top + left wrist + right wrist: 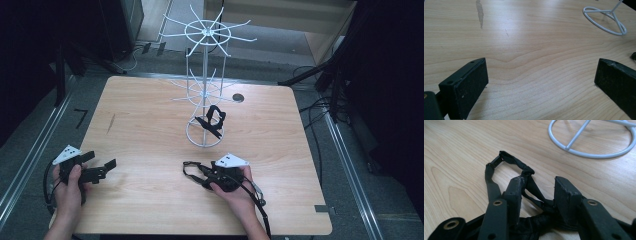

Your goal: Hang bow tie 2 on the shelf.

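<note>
A black strap harness with a small buckle (495, 162) lies on the wooden table (150, 125) at the front, right of centre. My right gripper (540, 182) is down over it, jaws apart, with strap strands running between them; the left jaw's tip touches a knot and the right jaw stands clear. In the high view that gripper (200, 173) points left, and the strap's loop (187, 167) pokes out beyond it. A second black strap item (215, 119) hangs low on the white wire rack (205, 35). My left gripper (102, 161) (540, 72) rests open at the table's front left, over bare wood.
The rack's round wire base (191, 134) (591, 153) (605, 21) stands mid-table, just beyond the right gripper. A dark grommet hole (238, 97) sits near the far edge. Cables trail on the floor at right. A dark scuff (480, 12) marks the wood ahead of the left gripper.
</note>
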### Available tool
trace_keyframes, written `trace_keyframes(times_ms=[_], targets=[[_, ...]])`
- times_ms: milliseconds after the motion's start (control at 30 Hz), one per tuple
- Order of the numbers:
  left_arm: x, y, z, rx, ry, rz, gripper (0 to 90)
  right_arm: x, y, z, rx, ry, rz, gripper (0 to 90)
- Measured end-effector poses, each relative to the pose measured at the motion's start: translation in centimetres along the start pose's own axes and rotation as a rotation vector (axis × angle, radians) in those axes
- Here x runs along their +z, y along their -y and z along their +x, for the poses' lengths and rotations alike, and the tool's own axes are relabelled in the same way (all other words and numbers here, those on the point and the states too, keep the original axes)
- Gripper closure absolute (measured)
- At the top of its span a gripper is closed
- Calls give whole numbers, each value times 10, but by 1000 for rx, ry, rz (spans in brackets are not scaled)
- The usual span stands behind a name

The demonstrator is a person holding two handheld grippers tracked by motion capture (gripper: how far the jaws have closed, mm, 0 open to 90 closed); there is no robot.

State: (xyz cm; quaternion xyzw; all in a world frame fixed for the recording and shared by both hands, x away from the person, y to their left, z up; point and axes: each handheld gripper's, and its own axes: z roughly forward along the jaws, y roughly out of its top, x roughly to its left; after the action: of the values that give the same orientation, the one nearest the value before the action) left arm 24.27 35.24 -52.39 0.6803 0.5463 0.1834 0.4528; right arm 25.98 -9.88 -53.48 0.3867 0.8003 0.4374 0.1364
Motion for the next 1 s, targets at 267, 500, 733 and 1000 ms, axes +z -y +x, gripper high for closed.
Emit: trace_keyframes(times_ms=[267,500,733,1000], targets=[[0,0,0,0,1,0,0,1,1,1,-37,2,32,681],[0,0,0,1,2,1,0,7,4,3,-75,26,72,740],[0,0,0,0,3,2,0,5,4,1,-60,21,74,874],[0,0,0,1,4,3,0,1,1,4,-72,22,39,895]])
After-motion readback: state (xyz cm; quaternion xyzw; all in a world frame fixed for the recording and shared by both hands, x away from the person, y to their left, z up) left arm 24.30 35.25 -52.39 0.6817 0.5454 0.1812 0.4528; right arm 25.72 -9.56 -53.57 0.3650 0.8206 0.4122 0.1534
